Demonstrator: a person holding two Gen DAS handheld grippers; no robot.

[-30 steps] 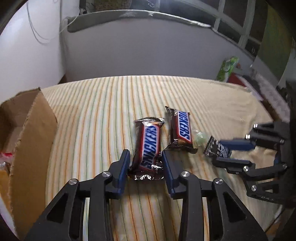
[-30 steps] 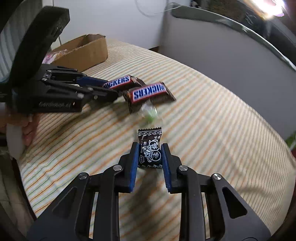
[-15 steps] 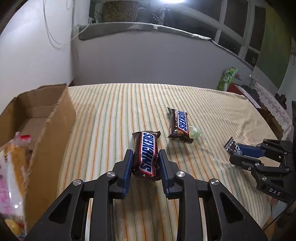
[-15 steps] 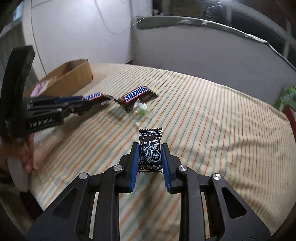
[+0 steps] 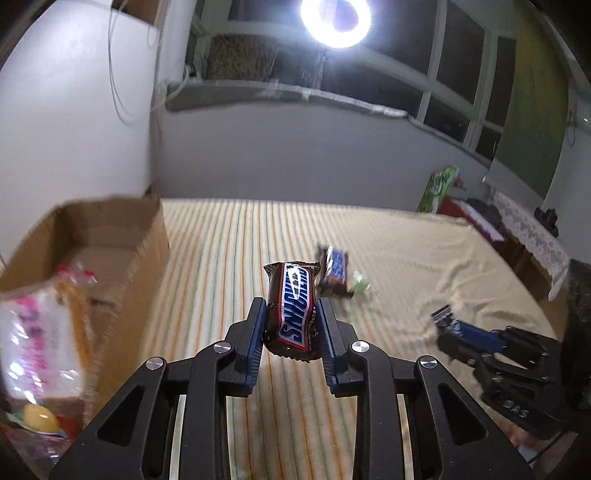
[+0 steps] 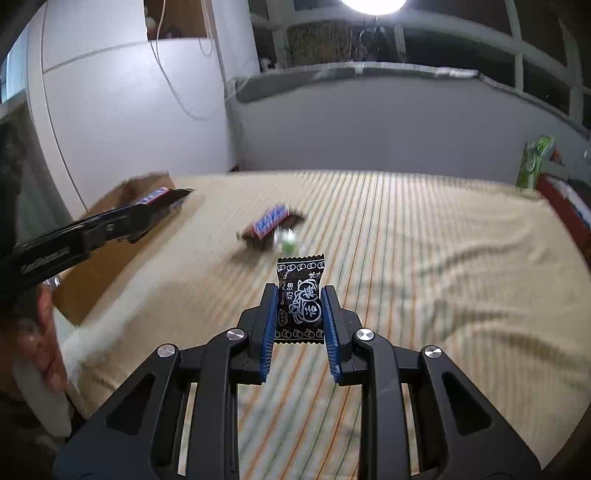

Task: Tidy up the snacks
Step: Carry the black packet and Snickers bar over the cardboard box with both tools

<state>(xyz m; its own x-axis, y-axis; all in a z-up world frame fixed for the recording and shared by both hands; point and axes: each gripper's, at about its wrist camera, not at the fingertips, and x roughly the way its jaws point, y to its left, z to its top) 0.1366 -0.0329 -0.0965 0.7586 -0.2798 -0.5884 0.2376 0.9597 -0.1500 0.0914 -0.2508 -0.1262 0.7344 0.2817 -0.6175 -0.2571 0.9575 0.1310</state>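
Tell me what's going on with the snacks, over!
Left tool clamps brown Snickers bar. Right tool clamps black plum candy packet. Open cardboard box left, path clear. Second Snickers remains on striped cloth.

A bright ring light (image 5: 335,16) glares at top centre above dark windows (image 5: 461,85); white walls (image 5: 74,129) fill the left; a striped bedspread (image 5: 229,251) spreads below.

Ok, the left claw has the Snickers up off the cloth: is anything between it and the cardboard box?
Nothing visible. The left claw holds the Snickers bar above the striped cloth, and the cardboard box sits open-topped to its left. Only the box's near wall has to be cleared; snack bags already lie inside.
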